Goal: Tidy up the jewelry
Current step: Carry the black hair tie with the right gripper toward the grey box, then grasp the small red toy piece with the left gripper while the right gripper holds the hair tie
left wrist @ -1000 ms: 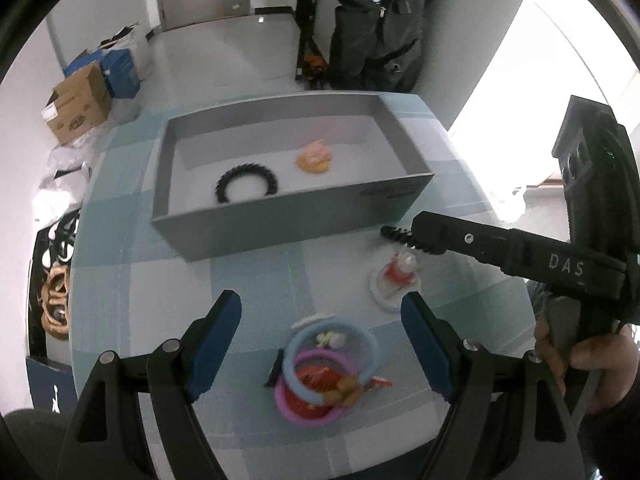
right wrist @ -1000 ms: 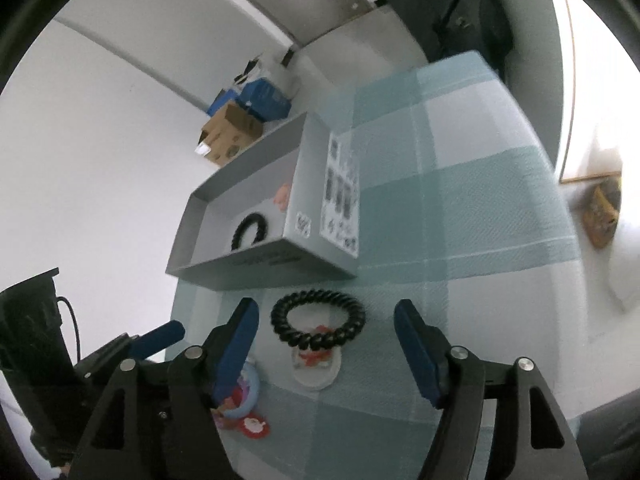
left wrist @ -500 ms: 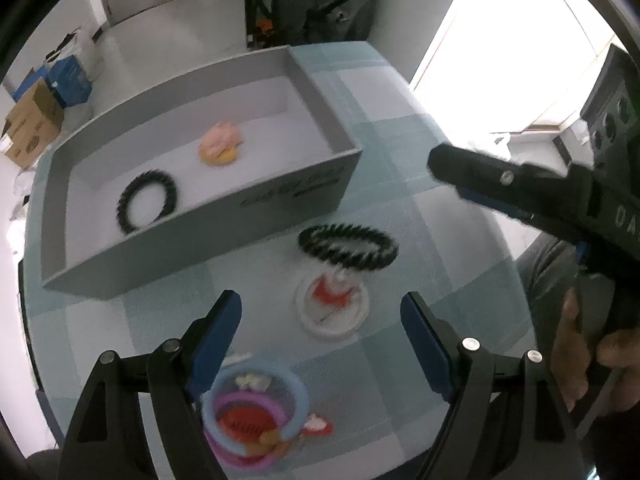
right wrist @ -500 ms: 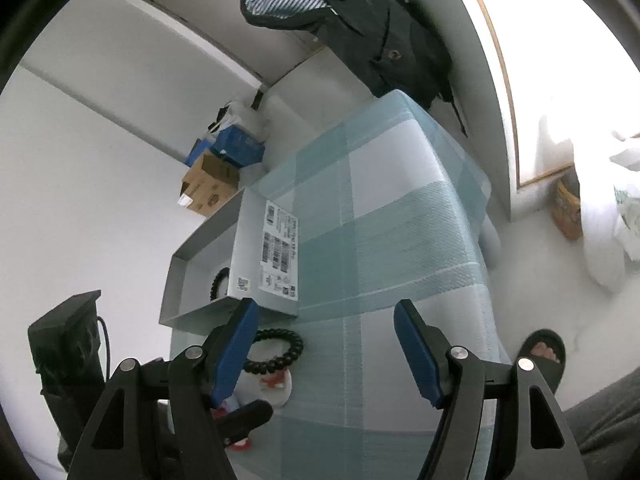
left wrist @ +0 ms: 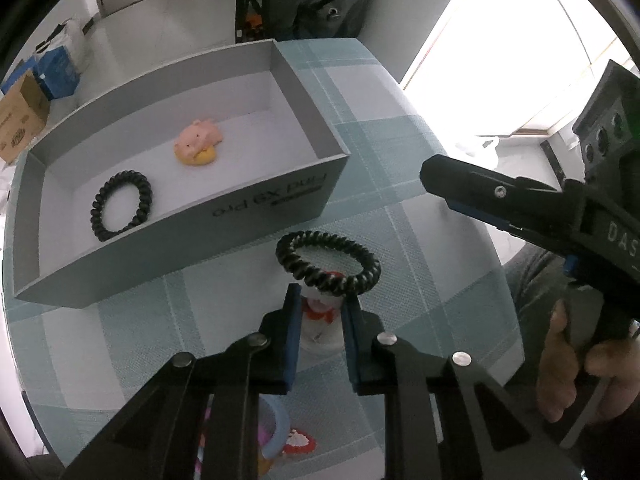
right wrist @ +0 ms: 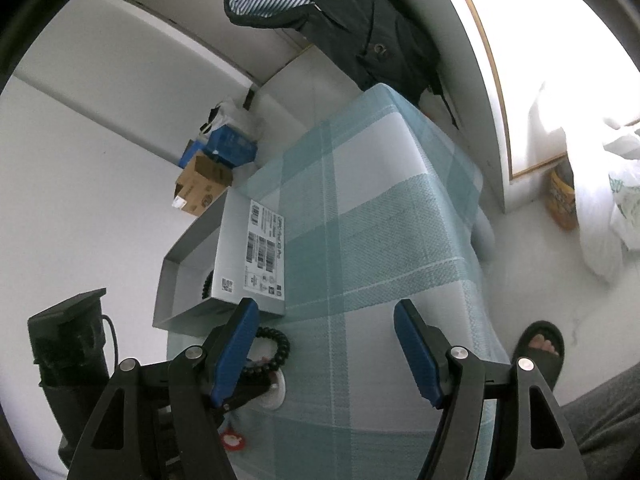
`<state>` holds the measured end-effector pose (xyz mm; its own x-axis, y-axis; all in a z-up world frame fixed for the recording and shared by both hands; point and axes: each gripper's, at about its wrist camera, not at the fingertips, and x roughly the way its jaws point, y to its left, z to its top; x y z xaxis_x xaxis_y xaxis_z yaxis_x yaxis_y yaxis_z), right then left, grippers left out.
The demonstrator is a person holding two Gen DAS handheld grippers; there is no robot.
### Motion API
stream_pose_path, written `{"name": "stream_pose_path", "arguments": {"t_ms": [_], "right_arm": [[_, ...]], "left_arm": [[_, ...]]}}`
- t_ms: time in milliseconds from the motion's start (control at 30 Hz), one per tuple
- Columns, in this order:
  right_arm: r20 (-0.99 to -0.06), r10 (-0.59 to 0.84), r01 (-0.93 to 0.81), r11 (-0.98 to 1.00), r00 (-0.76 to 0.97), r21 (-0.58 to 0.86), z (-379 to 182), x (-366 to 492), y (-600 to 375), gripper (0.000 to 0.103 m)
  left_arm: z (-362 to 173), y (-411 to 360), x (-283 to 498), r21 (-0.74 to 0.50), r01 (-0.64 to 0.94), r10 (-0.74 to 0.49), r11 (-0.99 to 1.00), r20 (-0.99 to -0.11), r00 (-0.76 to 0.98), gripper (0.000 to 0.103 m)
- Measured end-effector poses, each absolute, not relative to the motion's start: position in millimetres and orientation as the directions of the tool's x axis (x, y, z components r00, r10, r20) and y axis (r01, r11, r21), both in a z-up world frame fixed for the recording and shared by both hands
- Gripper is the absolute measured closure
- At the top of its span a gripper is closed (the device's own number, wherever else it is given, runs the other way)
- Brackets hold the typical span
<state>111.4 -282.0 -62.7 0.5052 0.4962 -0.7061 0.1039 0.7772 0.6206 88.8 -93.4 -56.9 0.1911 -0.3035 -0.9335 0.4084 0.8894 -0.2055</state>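
A grey box (left wrist: 280, 204) holds a black spiral hair tie (left wrist: 122, 205) and a pink pig charm (left wrist: 199, 147). A second black spiral hair tie (left wrist: 328, 262) rests on a small white stand with a red figure (left wrist: 320, 312). My left gripper (left wrist: 319, 306) is shut on that stand, just below the tie. My right gripper (right wrist: 326, 354) is open and empty, off to the right above the table; it shows in the left wrist view (left wrist: 480, 188). The tie (right wrist: 276, 350) and box (right wrist: 248, 256) show in the right wrist view.
Blue and pink rings (left wrist: 276, 432) and a small red charm (left wrist: 298, 438) lie near the table's front edge. The table has a teal checked cloth (left wrist: 400, 184). Cardboard boxes (left wrist: 20, 120) stand on the floor beyond. A foot in a sandal (right wrist: 540, 346) is right of the table.
My left gripper moved forward and closed around the white stand under the hair tie. My right gripper stays open, drawn back to the right.
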Motion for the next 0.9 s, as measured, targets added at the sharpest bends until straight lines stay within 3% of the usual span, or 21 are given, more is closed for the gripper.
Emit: {"name": "stream_pose_path", "arguments": {"t_ms": [600,733,800,900], "right_arm": [[-0.716,0.568,-0.041,0.794,0.405,0.606,-65,107,-239,0.033],[-0.741,0.551,-0.109,0.824,0.383,0.556,-63,103,-220,0.037],[-0.761,0.532,-0.142,0.843,0.371,0.519,-62,100,-209,0.048],[-0.796,0.471,-0.197,0.882,0.38,0.428,-60,95,-194,0.051]], "left_arm": [[-32,-66,64,-0.266,0.434,-0.382,0.861,-0.901,0.206,0.089],[-26,-53,61,-0.285,0.416,-0.401,0.864,-0.888,0.223,0.089],[-22,-45,60,-0.295,0.403,-0.41,0.867,-0.881,0.238,0.089],[-16,-35,58,-0.303,0.39,-0.42,0.869,-0.869,0.261,0.089]]}}
